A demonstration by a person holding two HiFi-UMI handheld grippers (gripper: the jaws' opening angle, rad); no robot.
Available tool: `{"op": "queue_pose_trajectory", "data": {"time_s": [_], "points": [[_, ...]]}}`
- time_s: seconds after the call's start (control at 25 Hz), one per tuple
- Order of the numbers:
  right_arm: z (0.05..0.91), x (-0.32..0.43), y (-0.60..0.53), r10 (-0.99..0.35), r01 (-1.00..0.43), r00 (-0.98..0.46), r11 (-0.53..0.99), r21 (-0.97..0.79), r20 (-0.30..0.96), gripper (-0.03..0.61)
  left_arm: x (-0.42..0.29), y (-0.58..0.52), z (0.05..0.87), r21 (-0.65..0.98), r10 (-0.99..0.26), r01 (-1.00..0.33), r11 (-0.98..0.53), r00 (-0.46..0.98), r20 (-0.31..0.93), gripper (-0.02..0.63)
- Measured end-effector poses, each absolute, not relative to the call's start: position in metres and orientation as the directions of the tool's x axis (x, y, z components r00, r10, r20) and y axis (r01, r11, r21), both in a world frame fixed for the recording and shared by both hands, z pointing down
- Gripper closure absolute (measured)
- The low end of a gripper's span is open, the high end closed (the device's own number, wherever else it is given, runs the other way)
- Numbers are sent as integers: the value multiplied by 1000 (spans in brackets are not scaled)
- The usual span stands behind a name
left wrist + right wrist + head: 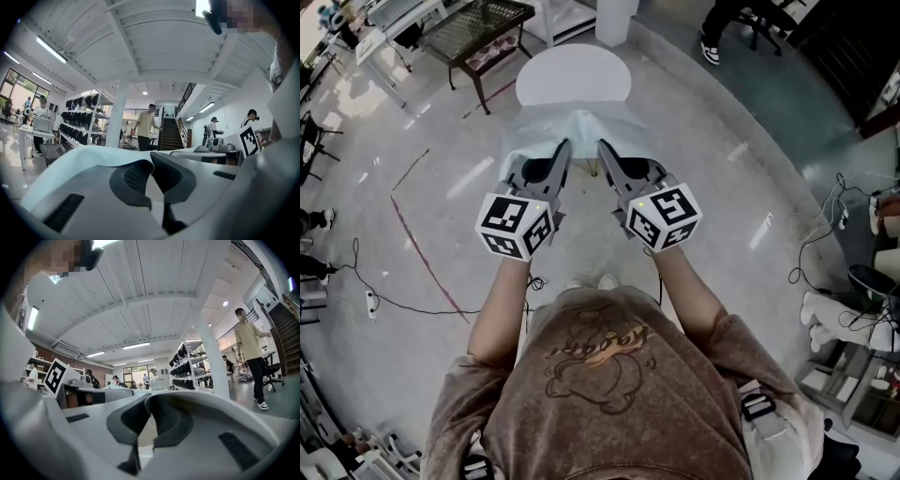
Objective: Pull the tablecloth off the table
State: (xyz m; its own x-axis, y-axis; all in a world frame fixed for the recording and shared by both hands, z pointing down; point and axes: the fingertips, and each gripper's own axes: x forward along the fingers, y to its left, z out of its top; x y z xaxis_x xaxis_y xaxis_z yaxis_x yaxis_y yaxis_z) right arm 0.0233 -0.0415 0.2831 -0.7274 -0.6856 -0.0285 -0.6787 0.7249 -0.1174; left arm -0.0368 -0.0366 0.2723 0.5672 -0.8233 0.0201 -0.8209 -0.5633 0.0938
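Observation:
In the head view a pale tablecloth point(581, 127) hangs off the near edge of a round white table point(572, 70) and stretches toward me. My left gripper point(562, 146) and right gripper point(603, 146) are side by side at the cloth's near edge, each shut on it. The left gripper view shows the left gripper point(151, 161) with its dark pads together and a strip of pale cloth point(154, 187) pinched between the jaws. The right gripper point(145, 401) looks the same in its own view, with cloth point(145, 434) showing in the slit between its jaws.
A black mesh table point(478, 28) stands at the back left and a white pillar base point(617, 19) is behind the round table. Red tape point(417, 234) and a cable point(384, 300) lie on the floor at the left. A person's feet point(711, 49) are at the back right.

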Motion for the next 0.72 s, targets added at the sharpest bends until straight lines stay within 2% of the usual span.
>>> {"op": "queue_pose_trajectory", "data": {"time_s": [0.72], "points": [[256, 35, -4, -653, -654, -756, 752, -81, 44, 568, -22, 4, 247, 83, -840, -839, -538, 542, 34, 594]]}}
